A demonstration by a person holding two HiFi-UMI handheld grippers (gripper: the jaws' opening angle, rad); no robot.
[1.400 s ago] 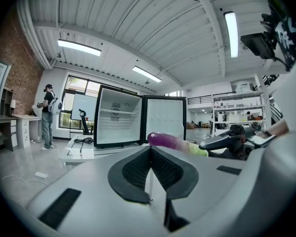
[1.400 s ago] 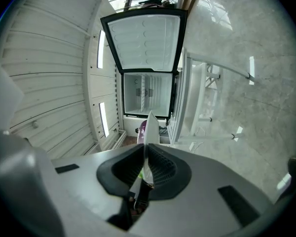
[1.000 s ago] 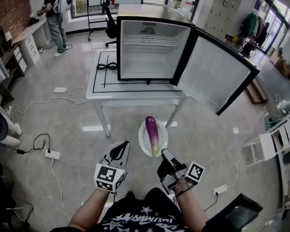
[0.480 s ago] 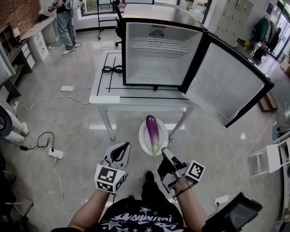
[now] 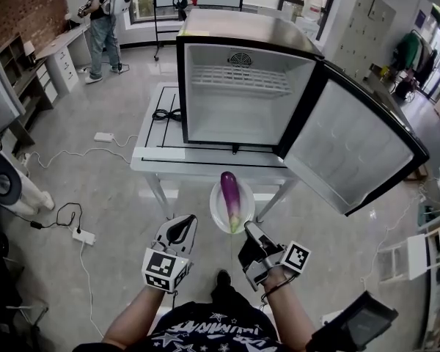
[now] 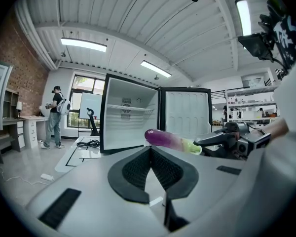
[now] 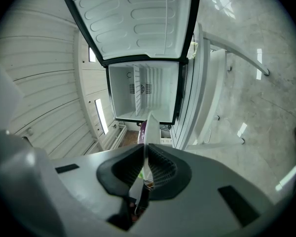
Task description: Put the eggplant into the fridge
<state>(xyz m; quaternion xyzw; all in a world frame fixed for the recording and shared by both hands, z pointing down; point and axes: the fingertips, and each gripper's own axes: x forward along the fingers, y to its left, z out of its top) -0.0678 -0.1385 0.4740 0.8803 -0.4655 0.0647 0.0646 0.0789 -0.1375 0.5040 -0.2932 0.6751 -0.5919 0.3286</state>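
The right tongs (image 5: 247, 232) are pinching the rim of a white plate (image 5: 218, 215), keeping it level so the eggplant (image 5: 230, 195) is lying along it, short of the open fridge (image 5: 238, 101) on the worktop (image 5: 152, 139). The left tongs (image 5: 182, 227) are pressed together, empty. In the right gripper view the plate edge is hiding nearly all the eggplant

Your left gripper (image 5: 180, 228) and right gripper (image 5: 248, 232) have pale grey shells and black ribbed pads (image 6: 135, 171). Each carries black-and-white square markers: the left cube (image 5: 165, 269) at seven o'clock, the right cube (image 5: 296, 257) at five. Your black shirt (image 5: 205, 334) bears white stars.
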